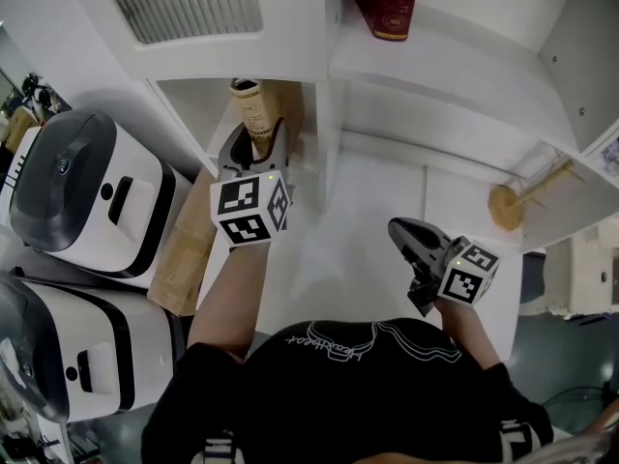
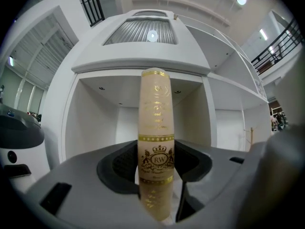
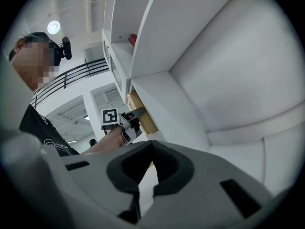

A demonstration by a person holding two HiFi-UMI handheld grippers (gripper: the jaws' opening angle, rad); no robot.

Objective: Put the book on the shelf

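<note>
A cream book with gold print (image 1: 254,109) stands upright between the jaws of my left gripper (image 1: 253,151), which is shut on it. In the left gripper view its spine (image 2: 155,123) rises from between the dark pads, in front of the open white shelf compartment (image 2: 114,123). In the head view the book is at the mouth of that compartment (image 1: 290,95). My right gripper (image 1: 398,228) hangs lower right over the white ledge, shut with nothing in it. The right gripper view shows its jaws (image 3: 143,187) closed together, with the left gripper (image 3: 125,124) and the book (image 3: 141,113) beyond.
A dark red book (image 1: 388,3) stands on the upper shelf. A round wooden stand (image 1: 507,206) sits in the right compartment. Two white and black appliances (image 1: 92,191) (image 1: 68,356) are at the left, with a brown board (image 1: 184,254) beside them.
</note>
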